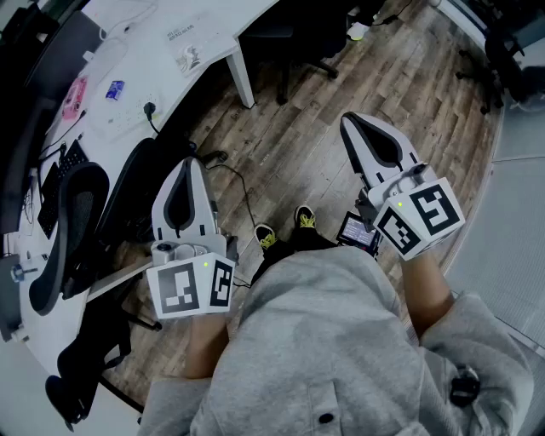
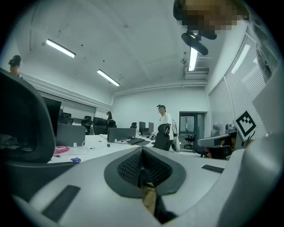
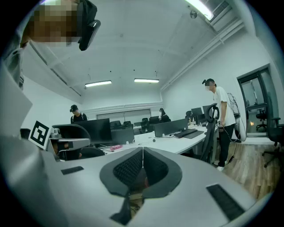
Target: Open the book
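A: You are holding the left claw [image 1: 188,163] and the right claw [image 1: 352,124] out ahead of you, both hanging over the wooden floor [image 1: 289,145] and pointing about level.

B: You are squeezing both of them closed, too. On each one the jaws are meeting pad to pad, and nothing is sitting between them.

A: The book is not showing clearly. A printed booklet [image 1: 189,49] is lying on the white worktop [image 1: 221,17] up at your left, past the black chair [image 1: 72,221].

B: Whether that is the book, I cannot tell. It is lying well apart from both claws.
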A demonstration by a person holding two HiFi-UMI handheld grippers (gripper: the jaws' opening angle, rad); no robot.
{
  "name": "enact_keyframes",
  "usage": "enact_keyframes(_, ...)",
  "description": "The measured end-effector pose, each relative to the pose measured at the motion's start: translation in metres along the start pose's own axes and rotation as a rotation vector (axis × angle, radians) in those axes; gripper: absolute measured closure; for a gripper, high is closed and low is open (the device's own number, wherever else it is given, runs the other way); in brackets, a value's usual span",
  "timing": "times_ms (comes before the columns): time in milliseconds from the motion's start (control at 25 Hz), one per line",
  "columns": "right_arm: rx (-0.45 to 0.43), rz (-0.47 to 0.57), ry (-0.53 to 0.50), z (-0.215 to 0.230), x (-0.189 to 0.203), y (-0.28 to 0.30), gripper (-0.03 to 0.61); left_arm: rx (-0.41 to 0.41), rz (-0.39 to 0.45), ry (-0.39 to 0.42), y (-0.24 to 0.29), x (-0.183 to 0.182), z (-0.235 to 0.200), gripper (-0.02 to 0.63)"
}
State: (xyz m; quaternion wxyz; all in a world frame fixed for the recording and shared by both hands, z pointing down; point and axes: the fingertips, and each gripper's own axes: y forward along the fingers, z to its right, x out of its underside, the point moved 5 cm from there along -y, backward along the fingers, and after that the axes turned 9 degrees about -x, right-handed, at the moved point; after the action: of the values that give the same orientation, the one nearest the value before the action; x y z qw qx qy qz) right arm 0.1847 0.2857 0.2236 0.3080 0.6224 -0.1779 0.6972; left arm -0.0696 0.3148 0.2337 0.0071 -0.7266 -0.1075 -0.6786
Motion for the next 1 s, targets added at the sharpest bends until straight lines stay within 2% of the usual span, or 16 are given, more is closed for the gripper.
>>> enact_keyframes(600, 0.015, 0.015, 0.003, -0.041, -0.007, 0.024, 0.551, -0.004, 0.005, -0.01, -0.012, -0.002, -0.038, 0.604)
enact_keyframes(880, 0.012, 0.001, -0.027, -0.069, -0.007, 0.031, 0.551, 0.007, 0.012, -0.02, -0.024, -0.002, -0.053, 0.604)
enact_keyframes(1000, -0.009, -0.02, -0.081, -0.084, -0.006, 0.034, 0.551, 0.0, 0.014, -0.018, -0.031, -0.002, -0.059, 0.604)
